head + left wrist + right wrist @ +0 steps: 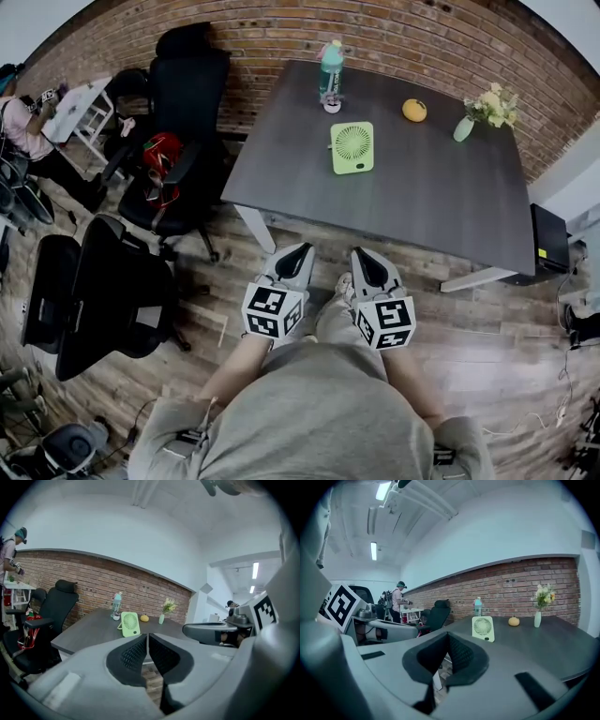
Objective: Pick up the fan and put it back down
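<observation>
Our left gripper (303, 249) and right gripper (360, 255) hang side by side short of the table (450, 216), each with its jaws pressed together on nothing. The fan (352, 147) stands upright on the table, well apart from both. That fits a fan waiting to be lifted or one already set back. Any hold on it wants spread jaws across its thin body, keeping it upright. A bottle (330, 70) stands just behind it, with an orange (414, 110) and a vase (464, 128) further right. Chairs (187, 84) crowd the left side.

The right claw (449, 634), closed on nothing, points toward the green fan (483, 628) upright on the table (562, 641).
</observation>
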The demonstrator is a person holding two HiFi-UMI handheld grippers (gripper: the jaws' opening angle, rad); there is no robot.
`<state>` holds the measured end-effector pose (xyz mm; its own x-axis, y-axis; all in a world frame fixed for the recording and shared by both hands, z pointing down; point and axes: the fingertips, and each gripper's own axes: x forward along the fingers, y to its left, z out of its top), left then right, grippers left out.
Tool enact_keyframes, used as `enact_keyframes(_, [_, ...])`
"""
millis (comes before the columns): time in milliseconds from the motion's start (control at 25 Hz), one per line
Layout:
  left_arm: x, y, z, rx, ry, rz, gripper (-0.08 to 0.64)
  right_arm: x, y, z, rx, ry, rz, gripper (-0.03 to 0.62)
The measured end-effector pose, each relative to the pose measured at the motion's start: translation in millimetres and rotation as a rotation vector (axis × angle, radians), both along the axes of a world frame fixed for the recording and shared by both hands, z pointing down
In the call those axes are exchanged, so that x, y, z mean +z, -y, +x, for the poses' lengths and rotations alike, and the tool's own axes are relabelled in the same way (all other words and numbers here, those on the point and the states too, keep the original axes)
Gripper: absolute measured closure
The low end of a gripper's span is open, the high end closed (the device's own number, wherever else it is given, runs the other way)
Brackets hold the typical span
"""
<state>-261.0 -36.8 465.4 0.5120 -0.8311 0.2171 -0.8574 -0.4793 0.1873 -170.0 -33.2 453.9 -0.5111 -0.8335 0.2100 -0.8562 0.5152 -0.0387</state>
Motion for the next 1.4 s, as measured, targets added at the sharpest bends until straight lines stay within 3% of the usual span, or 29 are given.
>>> enact_keyframes(480, [-5, -56, 3, 0.051, 0.029, 0.021, 0.532, -8, -54, 0, 0.026, 0.008, 0.020, 0.589])
enact_keyframes(1400, [-2, -73, 3, 0.039, 0.028, 0.016, 0.532, -11, -68, 3, 0.051, 0.015, 0.044, 0.591])
